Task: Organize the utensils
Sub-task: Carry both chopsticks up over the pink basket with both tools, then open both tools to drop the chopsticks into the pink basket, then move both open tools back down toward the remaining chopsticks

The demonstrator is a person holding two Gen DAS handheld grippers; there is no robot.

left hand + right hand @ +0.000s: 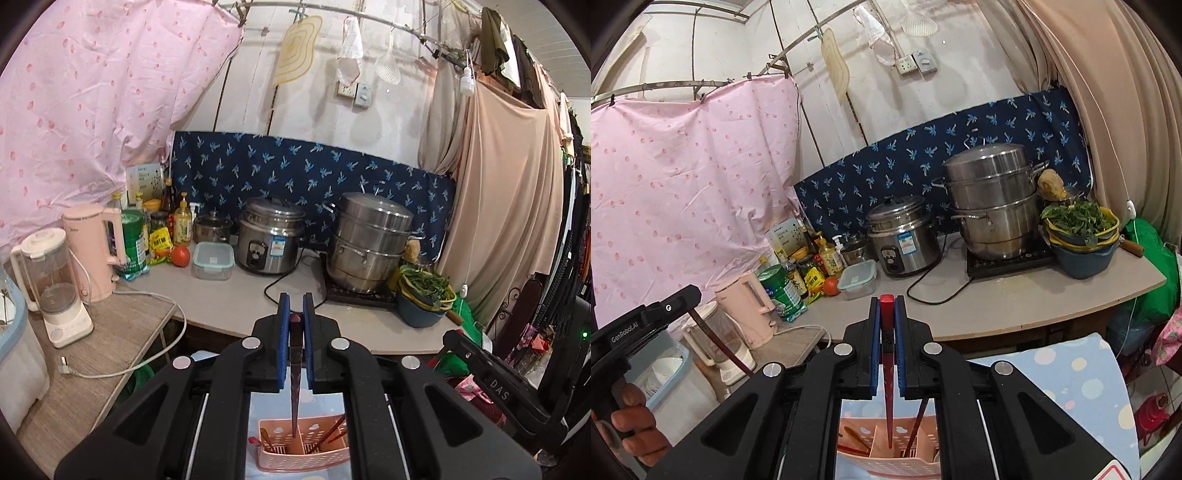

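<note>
Overhead, two grippers, left [296, 308], right [887, 310], one chopstick each, one pink holder [303, 456]

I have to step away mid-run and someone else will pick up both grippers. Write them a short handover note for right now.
Left gripper: shut on a dark chopstick, tip hanging over the pink holder.
Right gripper: shut on a red chopstick, tip over the same holder.
Holder sits below both grippers on the dotted cloth; a few chopsticks already stand in its compartments.
Done: both chopsticks picked up.
Left: lower each into a compartment and release.
</note>
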